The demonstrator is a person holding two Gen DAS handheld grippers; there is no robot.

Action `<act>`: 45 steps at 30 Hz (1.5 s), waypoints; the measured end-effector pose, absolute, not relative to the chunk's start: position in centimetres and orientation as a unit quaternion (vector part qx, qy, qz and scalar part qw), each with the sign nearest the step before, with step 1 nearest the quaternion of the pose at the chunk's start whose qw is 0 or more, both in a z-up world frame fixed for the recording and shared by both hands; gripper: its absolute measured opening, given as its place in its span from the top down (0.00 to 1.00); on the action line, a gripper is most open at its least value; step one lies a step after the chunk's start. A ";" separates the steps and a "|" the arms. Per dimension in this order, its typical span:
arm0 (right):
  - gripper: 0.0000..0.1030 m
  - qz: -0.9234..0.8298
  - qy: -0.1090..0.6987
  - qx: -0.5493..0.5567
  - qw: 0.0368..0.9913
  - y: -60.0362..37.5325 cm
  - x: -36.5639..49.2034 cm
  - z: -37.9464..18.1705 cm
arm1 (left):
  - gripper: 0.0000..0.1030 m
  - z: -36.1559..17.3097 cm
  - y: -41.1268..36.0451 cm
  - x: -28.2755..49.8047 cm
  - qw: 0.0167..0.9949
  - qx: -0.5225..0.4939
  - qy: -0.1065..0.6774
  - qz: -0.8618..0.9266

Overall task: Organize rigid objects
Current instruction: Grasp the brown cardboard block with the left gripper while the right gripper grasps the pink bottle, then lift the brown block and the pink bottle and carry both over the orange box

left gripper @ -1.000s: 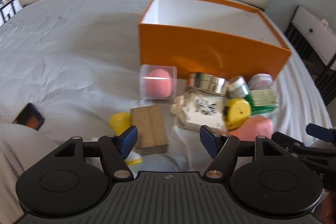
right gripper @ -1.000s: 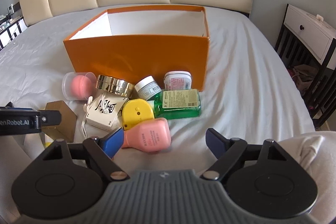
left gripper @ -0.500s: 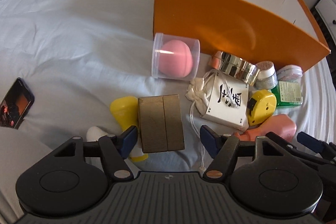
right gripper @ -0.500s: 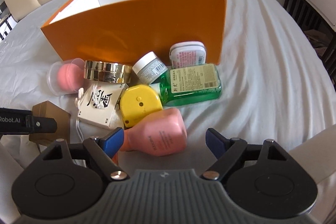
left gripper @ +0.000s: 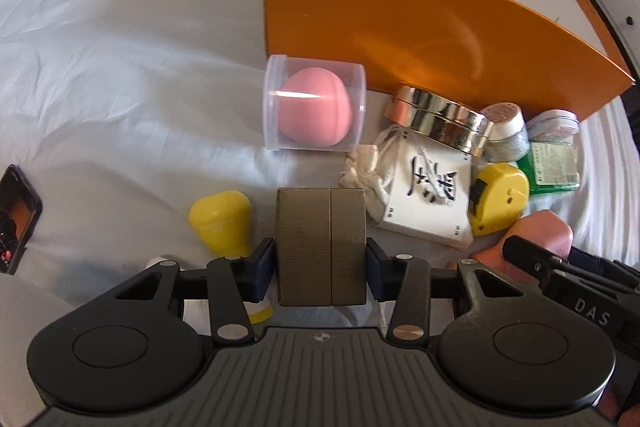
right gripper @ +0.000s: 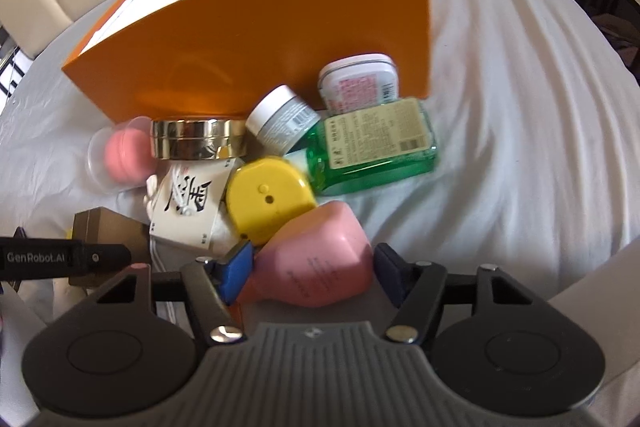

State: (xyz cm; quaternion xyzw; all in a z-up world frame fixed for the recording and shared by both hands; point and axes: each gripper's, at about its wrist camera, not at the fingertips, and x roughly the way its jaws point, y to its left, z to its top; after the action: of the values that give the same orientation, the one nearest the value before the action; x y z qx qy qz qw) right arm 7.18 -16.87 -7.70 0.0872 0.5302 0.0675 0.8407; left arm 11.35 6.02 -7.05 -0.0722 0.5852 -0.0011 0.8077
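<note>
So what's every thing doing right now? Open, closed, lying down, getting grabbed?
Orange box: open, upright.
Brown box: closed, pinched by left gripper.
Pink bottle: lying down, between closing right gripper pads.
Green bottle: lying down.
Gold tin: closed.
Clear sponge case: on its side.

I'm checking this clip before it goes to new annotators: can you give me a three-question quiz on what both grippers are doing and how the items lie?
1. What sits between the pads of the left gripper?
2. True or false: the pink bottle already lies inside the orange box.
3. Which item lies directly against the green bottle? A) the phone B) the yellow case C) the brown box

Key:
1. The brown box; the jaws have just been closing and the pads now touch its sides.
2. False: it lies on the bedsheet, between the right gripper's closing jaws.
3. B, the yellow case.
</note>
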 end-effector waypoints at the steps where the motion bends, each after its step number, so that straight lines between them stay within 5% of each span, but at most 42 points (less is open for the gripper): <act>1: 0.37 0.061 0.527 0.076 0.844 -16.9 7.1 -7.4 | 0.50 -7.0 5.9 11.3 0.807 -0.073 0.585 -0.012; 10: 0.39 0.030 0.522 0.029 0.852 -17.3 7.6 -7.0 | 0.50 -6.5 5.1 10.8 0.810 -0.056 0.583 -0.024; 13: 0.30 0.012 0.528 0.053 0.847 -17.3 7.6 -6.9 | 0.50 -6.4 5.3 10.7 0.812 -0.061 0.581 -0.024; 20: 0.30 -0.012 0.558 0.095 0.824 -17.6 8.6 -6.3 | 0.50 -6.1 5.8 10.1 0.823 -0.077 0.562 -0.021; 27: 0.48 -0.032 0.573 0.153 0.805 -17.8 9.7 -7.4 | 0.50 -6.9 5.8 10.4 0.815 -0.075 0.575 -0.021; 45: 0.55 -0.039 0.533 0.123 0.836 -17.0 9.2 -5.5 | 0.50 -5.6 6.6 9.4 0.837 -0.099 0.539 -0.018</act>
State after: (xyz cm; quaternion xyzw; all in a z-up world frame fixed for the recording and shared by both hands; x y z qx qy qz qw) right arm 9.16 -17.01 -5.50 0.1230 0.5329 -0.0394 0.8363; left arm 9.35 6.64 -5.61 -0.0989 0.5386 -0.0185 0.8365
